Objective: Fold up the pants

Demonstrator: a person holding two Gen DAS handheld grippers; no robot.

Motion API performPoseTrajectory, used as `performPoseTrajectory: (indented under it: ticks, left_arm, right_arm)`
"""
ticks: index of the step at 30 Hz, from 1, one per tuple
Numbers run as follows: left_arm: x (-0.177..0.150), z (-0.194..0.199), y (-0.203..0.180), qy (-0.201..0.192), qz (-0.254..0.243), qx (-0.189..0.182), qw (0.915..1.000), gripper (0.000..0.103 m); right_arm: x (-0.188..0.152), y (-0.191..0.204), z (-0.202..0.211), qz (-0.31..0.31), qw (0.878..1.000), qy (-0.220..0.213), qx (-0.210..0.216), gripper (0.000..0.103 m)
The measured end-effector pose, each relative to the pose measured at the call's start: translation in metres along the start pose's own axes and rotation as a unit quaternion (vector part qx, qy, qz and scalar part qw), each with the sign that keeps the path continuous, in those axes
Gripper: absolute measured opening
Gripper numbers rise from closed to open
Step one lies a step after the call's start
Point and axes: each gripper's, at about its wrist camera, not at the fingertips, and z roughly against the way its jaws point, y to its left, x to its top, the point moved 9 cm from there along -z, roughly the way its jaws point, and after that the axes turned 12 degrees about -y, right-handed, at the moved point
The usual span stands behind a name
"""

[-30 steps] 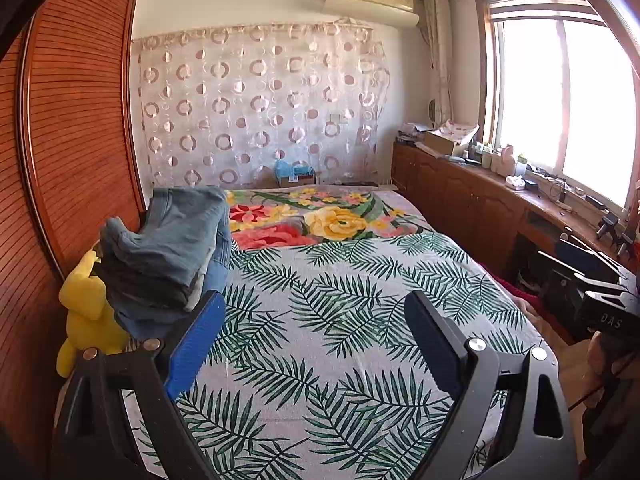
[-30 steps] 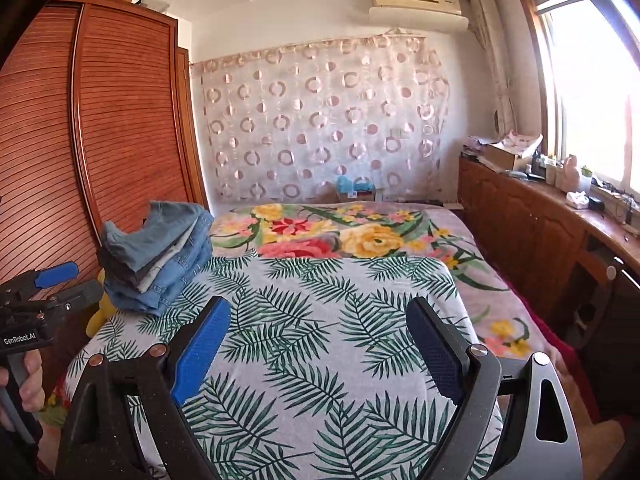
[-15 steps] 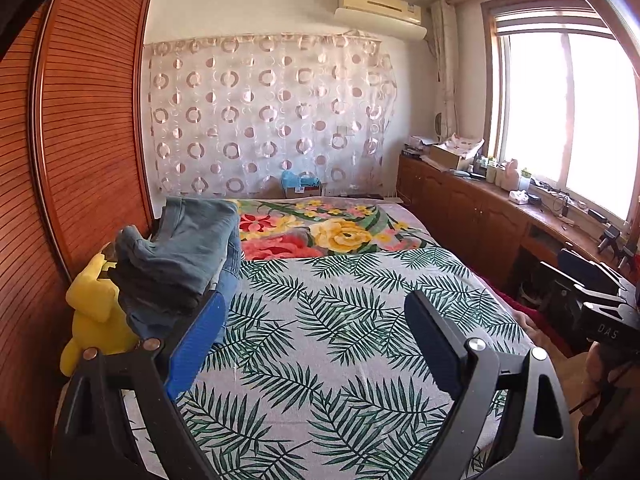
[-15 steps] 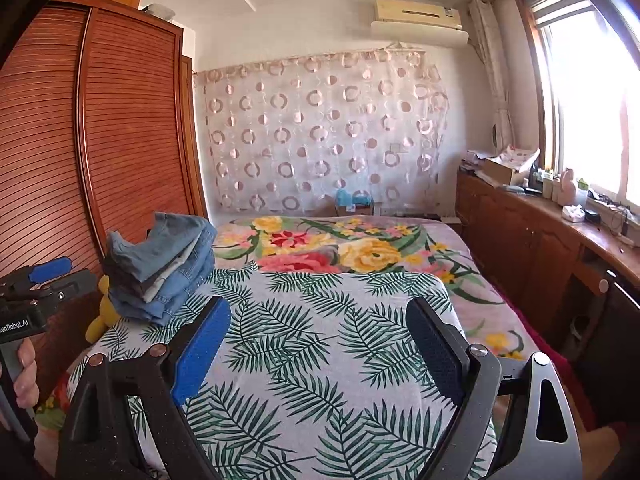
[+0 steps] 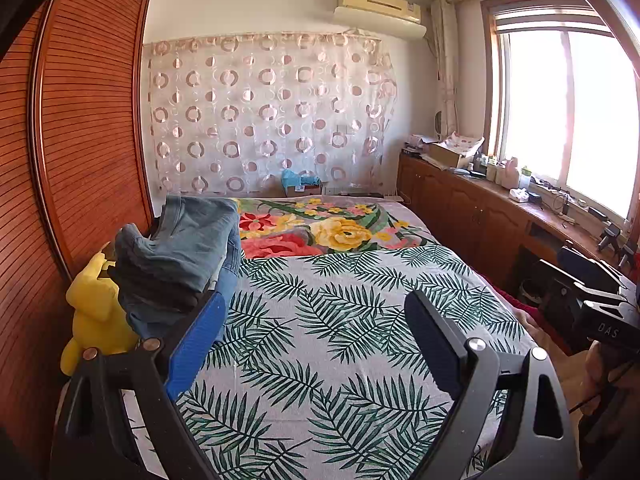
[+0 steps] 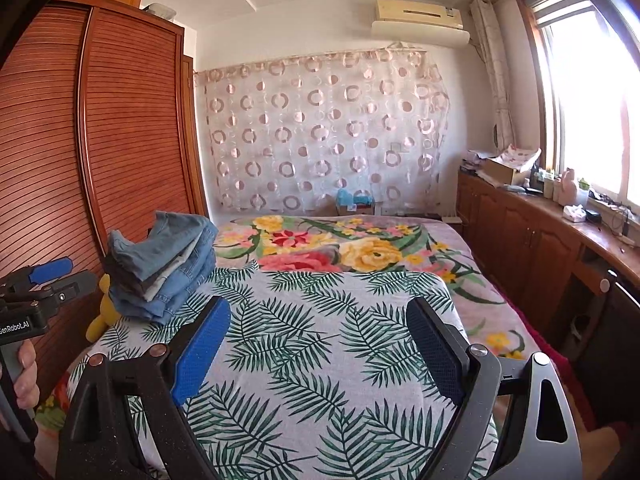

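While both grippers tilt slightly down over the bed [image 5: 360, 360], their fingers [image 6: 200, 348] gape wide, empty.

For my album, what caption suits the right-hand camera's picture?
Open right gripper over a leaf-print bed, stacked jeans waiting left.

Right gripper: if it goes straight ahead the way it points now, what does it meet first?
Probably the bedspread. The right gripper is open and empty, tilted slightly down over the bed, with only leaf-print cloth between its fingers. The pile of jeans lies off to the left, outside that line. Depth is hard to judge.
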Motion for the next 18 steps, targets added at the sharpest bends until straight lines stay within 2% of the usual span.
performPoseTrajectory:
  ticks: [18]
  left_arm:
    - [-0.0005, -0.0001, 0.0004, -0.001, -0.001, 0.002, 1.0000, 0.092]
  right_arm:
    - [-0.0021, -0.0005, -0.0013, 0.002, 1.000, -0.001, 0.001, 0.090]
